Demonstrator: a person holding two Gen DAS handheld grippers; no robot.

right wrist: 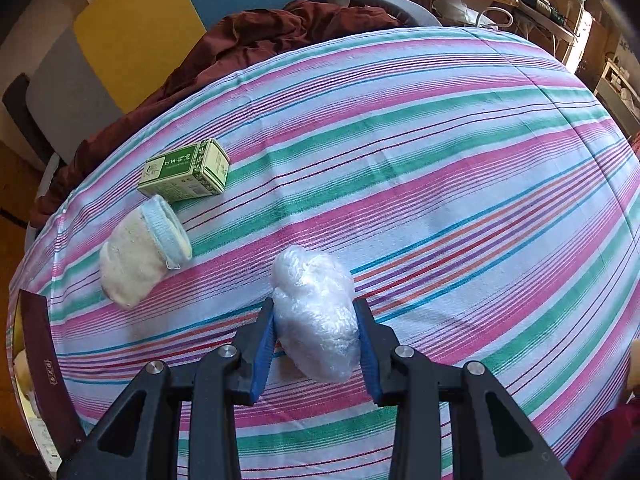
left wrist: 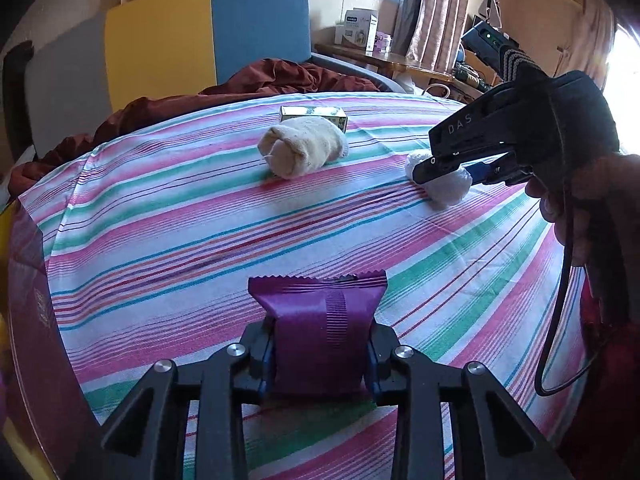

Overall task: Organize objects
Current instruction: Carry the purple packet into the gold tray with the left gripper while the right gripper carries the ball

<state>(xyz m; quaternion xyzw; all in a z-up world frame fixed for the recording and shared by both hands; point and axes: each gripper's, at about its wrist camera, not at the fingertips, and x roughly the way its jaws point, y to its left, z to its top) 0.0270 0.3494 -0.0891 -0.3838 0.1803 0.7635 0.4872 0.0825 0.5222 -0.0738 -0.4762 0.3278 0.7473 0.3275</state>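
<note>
A home bedroom is being indicated: striped bedsheet, rumpled maroon blanket, curtained window at far right.

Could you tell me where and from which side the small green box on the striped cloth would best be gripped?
Grip the green box across its two long side faces, coming straight down from above. It lies flat on the striped cloth, broad printed face up, and the rolled sock sits close to one corner, so a low sideways approach would likely bump it. Both grippers are full.
</note>
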